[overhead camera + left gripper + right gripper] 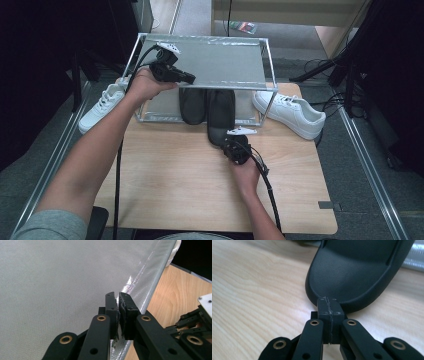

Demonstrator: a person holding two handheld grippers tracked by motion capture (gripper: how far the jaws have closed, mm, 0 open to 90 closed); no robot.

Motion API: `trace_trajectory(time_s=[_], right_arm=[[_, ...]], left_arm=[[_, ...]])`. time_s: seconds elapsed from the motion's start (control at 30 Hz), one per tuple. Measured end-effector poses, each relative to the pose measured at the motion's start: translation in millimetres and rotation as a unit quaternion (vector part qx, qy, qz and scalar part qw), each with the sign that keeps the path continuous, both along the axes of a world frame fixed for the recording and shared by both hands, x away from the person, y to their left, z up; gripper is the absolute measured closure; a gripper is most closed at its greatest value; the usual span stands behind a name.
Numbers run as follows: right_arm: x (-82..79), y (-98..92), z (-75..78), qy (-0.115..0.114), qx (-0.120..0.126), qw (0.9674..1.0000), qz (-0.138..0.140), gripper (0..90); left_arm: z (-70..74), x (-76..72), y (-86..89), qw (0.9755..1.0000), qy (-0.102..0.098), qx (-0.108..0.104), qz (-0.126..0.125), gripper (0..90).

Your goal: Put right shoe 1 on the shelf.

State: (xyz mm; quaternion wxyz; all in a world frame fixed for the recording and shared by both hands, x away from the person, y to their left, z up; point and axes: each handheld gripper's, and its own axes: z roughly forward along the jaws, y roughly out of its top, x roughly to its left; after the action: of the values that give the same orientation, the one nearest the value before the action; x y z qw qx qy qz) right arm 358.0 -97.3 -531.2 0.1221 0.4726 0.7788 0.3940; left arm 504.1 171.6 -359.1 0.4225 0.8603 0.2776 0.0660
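Rack: two-shelf shoe rack (pixel 215 60) with metal frame and grey fabric shelves, upper centre of the high view, at the far edge of the wooden table (pixel 190 185).
Left gripper: left gripper (pixel 186 78) at the front edge of the top shelf, upper left of centre; jaws closed to a thin gap, apparently pinching the silver fabric hem (pixel 147 277).
Right gripper: right gripper (pixel 231 145) at centre frame; jaws pressed fully together, their tips touching the rounded end of the right black shoe (pixel 354 277). Grip or mere contact: cannot tell.
Task object position: right black shoe (pixel 221 117) lies half under the top shelf, its near end projecting onto the table.
Step in hand (judged): moving the projecting shoe along the lower shelf while the rack is steadied.
Technique: keep the left gripper firm on the hem; drive the shoe straight along its length, parallel to its partner.
Count, black shoes: two, side by side, including the left black shoe (pixel 192 105).
Count, white sneakers: two, one (pixel 102 106) left of the rack, one (pixel 292 112) right.
Count, grippers: two.
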Motion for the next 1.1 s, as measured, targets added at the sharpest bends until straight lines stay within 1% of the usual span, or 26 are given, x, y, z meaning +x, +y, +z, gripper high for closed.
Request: trace_trajectory(time_s=[0.23, 0.33, 0.4, 0.5, 0.57, 0.73, 0.77, 0.87, 0.93, 1.0, 1.1], right_arm=[[13.0, 2.4, 9.8, -0.013, 0.006, 0.9999, -0.008, 90.0], [19.8, 3.3, 13.5, -0.016, 0.007, 0.9998, -0.007, 90.0], [25.5, 4.3, 14.6, -0.012, 0.003, 0.9999, -0.006, 90.0], [33.9, 5.6, 14.8, -0.014, -0.003, 0.9999, -0.004, 90.0], [40.2, 6.8, 15.6, -0.007, -0.005, 1.0000, -0.003, 90.0], [56.6, 11.0, 16.6, 0.000, -0.007, 1.0000, -0.002, 90.0], [59.9, 12.6, 16.6, 0.000, -0.011, 0.9999, -0.003, 90.0], [67.8, 19.0, 16.6, 0.005, -0.011, 0.9999, -0.002, 90.0], [70.7, 22.3, 16.4, 0.013, -0.002, 0.9999, -0.001, 90.0], [73.5, 26.7, 16.0, 0.013, 0.000, 0.9999, 0.002, 90.0], [76.3, 31.6, 14.3, 0.004, -0.005, 0.9999, 0.008, 90.0]], left_arm=[[-0.1, -0.1, 0.1, 1.0000, 0.000, -0.001, 0.001, 86.6], [-0.2, -0.1, 0.1, 1.0000, 0.001, -0.002, 0.001, 86.6], [-0.4, 0.2, 0.2, 1.0000, 0.003, -0.004, 0.002, 86.7], [-0.4, 0.2, 0.2, 1.0000, 0.003, -0.004, 0.002, 86.6], [-0.5, 0.3, 0.1, 1.0000, 0.003, -0.004, 0.002, 86.6], [-0.5, 0.5, 0.2, 1.0000, 0.004, -0.005, 0.003, 86.4], [-0.5, 0.7, 0.4, 1.0000, 0.005, -0.006, 0.002, 86.5], [-0.5, 0.7, 0.5, 1.0000, 0.005, -0.005, 0.003, 86.4], [-0.6, 0.9, 0.9, 1.0000, 0.005, -0.006, 0.001, 86.4], [-0.6, 0.9, 1.0, 1.0000, 0.005, -0.006, 0.002, 86.4], [-0.6, 1.1, 1.4, 0.9999, 0.008, -0.009, 0.003, 86.3]])
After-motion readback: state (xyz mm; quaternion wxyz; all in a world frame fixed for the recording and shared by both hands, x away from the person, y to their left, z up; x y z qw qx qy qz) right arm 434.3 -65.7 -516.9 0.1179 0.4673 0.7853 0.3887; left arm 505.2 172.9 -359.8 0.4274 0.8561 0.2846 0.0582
